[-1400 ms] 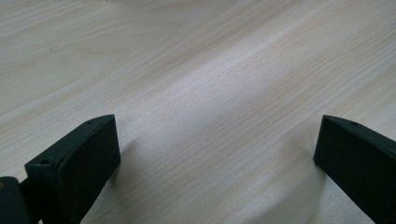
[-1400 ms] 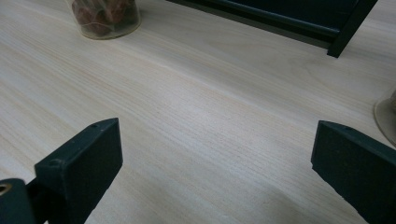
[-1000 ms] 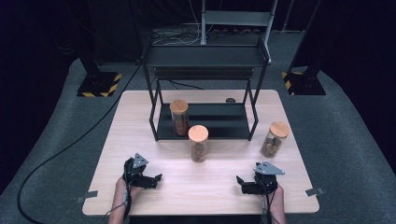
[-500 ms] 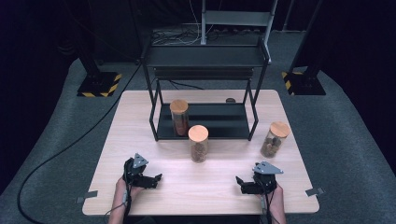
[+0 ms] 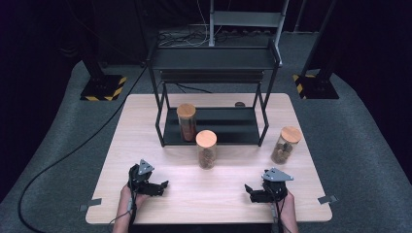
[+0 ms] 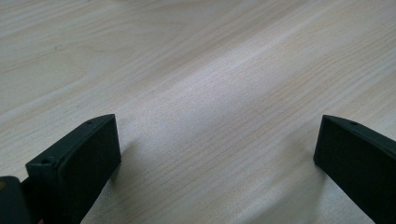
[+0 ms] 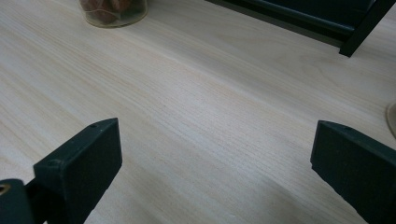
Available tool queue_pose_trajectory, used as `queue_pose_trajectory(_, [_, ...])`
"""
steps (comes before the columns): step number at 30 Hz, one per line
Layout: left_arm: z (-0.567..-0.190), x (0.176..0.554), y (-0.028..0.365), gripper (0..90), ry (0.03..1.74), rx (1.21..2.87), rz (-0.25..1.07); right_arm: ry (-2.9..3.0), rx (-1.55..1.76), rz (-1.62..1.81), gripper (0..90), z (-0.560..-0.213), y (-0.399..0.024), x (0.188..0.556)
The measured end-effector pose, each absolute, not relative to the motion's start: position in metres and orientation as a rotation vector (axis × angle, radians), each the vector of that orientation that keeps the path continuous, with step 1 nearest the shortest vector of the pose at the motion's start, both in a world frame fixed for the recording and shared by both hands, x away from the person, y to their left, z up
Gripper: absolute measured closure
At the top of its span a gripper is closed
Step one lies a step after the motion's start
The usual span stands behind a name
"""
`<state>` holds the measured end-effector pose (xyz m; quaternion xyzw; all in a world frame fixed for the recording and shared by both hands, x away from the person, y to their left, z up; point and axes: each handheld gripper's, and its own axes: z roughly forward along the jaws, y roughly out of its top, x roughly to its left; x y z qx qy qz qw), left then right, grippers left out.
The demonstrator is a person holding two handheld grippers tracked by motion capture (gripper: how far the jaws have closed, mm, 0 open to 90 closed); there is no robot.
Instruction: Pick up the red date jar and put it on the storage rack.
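Nothing had moved since 1 second earlier: left gripper (image 5: 163, 185) and right gripper (image 5: 248, 189) rested low on the table (image 5: 214, 199), jaws wide and empty, with the nearest jar (image 5: 206, 149) standing well ahead between them.

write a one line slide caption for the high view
Two open hand-held grippers, left and right, rest near the wooden table's front edge, facing three cork-lidded jars and a black shelf rack.

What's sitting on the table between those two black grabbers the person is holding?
Nothing: in the high view, only bare wooden table lies between the left gripper and the right gripper.
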<state>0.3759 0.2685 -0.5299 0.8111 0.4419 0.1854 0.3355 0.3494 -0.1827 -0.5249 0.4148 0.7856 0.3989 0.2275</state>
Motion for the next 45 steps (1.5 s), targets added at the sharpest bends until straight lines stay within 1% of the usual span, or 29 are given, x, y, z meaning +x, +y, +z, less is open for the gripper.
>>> queue_pose_trajectory(9, [-0.53, 0.376, 0.268, 0.0, 1.154, 2.115, 0.484, 2.27, 1.066, 1.017, 0.1, -0.527, -0.175, 0.353])
queue_pose_trajectory(12, [-0.53, 0.376, 0.268, 0.0, 1.154, 2.115, 0.485, 2.365, 0.988, 0.988, 0.0, -0.528, -0.17, 0.352])
queue_pose_trajectory(18, [-0.53, 0.376, 0.268, 0.0, 1.154, 2.114, 0.485, 2.348, 1.011, 1.024, 0.0, -0.525, -0.165, 0.357])
queue_pose_trajectory(23, [-0.53, 0.376, 0.268, 0.0, 1.153, 2.114, 0.484, 2.332, 0.991, 1.044, 0.3, -0.517, -0.147, 0.369])
queue_pose_trajectory(32, [-0.53, 0.376, 0.268, 0.1, 1.152, 2.115, 0.484, 2.325, 0.956, 1.177, 0.6, -0.506, -0.112, 0.399])
queue_pose_trajectory(38, [-0.53, 0.376, 0.268, 0.1, 1.152, 2.114, 0.484, 2.318, 0.949, 1.205, 0.5, -0.504, -0.093, 0.416])
queue_pose_trajectory(45, [-0.53, 0.376, 0.268, 0.2, 1.152, 2.115, 0.484, 2.309, 0.896, 1.246, 0.8, -0.502, -0.068, 0.427])
